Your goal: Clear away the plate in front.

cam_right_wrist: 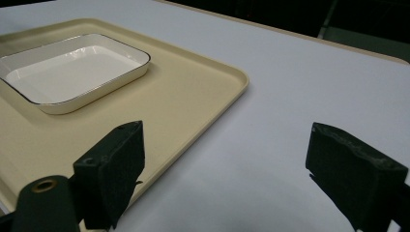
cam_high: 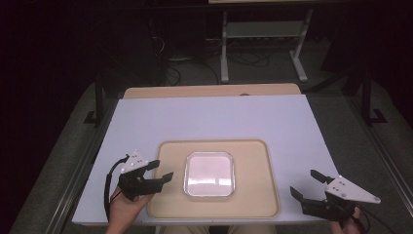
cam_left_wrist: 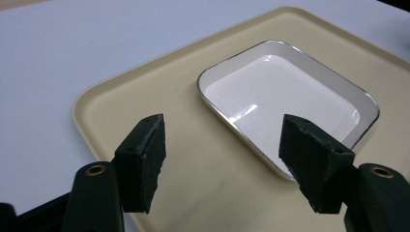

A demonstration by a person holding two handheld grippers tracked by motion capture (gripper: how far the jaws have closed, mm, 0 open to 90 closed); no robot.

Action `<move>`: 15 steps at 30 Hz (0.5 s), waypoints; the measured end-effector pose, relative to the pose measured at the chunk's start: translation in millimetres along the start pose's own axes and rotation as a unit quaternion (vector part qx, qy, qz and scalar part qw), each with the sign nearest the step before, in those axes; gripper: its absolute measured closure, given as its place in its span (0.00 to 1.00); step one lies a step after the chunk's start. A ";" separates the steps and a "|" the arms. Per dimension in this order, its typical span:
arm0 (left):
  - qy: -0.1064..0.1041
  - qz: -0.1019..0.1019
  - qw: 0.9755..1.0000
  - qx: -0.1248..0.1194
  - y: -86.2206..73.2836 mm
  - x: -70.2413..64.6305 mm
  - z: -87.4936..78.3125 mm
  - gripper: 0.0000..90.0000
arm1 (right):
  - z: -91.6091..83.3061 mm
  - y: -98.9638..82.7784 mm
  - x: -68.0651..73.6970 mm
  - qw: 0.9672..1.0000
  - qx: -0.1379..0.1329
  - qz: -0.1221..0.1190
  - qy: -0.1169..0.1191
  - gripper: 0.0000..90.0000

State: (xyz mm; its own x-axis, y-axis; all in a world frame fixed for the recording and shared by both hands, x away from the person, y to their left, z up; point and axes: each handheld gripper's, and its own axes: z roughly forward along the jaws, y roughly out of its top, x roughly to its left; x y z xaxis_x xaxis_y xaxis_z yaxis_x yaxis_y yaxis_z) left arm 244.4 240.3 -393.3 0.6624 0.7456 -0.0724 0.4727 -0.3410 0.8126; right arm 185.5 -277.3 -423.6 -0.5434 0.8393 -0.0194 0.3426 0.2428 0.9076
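At the left of the high view, the person's left hand comes in from the near edge of the table and holds the left gripper, whose cable loops off to its left. Its jaws stand apart with nothing between them, their tips over the left rim of the tray. In the left gripper view the same gripper shows its two black pads spread wide above the tray's near left part, with the dish just ahead and a little to the right of the gap. The beige tray lies flat on the white table surface, near the person's edge, and the white square dish with a thin metallic rim sits inside it, roughly in its middle and clear of its walls. Further right, off the tray, the right gripper is held above the bare table near the front right corner, jaws apart and empty. In the right gripper view, that gripper has one pad over the tray's edge and the other over the table, with the dish well off at upper left.
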 end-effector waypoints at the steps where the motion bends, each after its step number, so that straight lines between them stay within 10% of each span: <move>1: 0.000 0.000 1.000 0.000 0.0 0.0 0.0 0.35 | 0.1 0.0 0.0 1.000 0.000 0.000 0.000 0.14; 15: 0.012 0.011 1.000 -0.010 -15.4 7.3 -14.2 0.32 | 0.8 0.0 0.2 1.000 0.003 -0.002 0.000 0.14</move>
State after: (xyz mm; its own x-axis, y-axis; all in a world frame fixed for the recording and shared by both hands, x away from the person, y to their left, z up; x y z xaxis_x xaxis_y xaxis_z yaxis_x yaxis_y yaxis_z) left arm 233.7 259.1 -398.2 0.6581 0.7519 -0.0399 0.4458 -0.3464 0.8254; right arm 186.0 -276.7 -424.0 -0.5451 0.8381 -0.0229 0.3457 0.2495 0.9046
